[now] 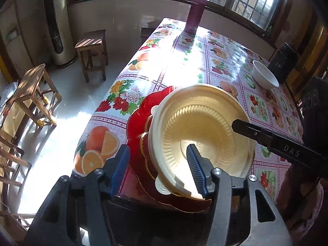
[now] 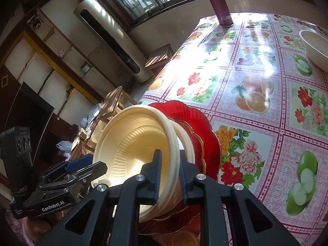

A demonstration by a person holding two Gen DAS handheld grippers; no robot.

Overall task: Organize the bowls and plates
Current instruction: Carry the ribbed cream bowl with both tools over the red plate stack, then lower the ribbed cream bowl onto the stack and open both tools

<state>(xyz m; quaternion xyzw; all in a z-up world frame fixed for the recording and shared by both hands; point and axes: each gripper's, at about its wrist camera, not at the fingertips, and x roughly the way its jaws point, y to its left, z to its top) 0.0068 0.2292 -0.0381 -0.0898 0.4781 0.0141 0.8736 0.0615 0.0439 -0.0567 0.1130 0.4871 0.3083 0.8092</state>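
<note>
A cream plastic bowl (image 1: 203, 131), ribbed inside with a key-pattern band under its rolled rim, sits tilted on top of a second pale bowl (image 2: 185, 135) nested beneath it. Both rest on a stack of translucent red plates (image 1: 139, 112) with scalloped, gold-edged rims, at the near corner of the table (image 2: 256, 78).

The right hand-held gripper (image 2: 169, 174) is clamped on the cream bowl's wall, one blue ribbed pad inside and one outside. The left hand-held gripper (image 1: 157, 164) stands apart: one pad hangs inside the bowl, the other well outside over the red plates, neither pressing on anything.

The table wears a glossy oilcloth printed with oranges, apples and flowers in a pink grid, glaring under sunlight. Beyond the red plates, a plain white bowl (image 1: 264, 76) stands well apart toward the far right edge, and a tall maroon flask (image 1: 194, 14) stands at the far end by the window. Wooden stools (image 1: 92, 51) stand on the tiled floor left of the table.
</note>
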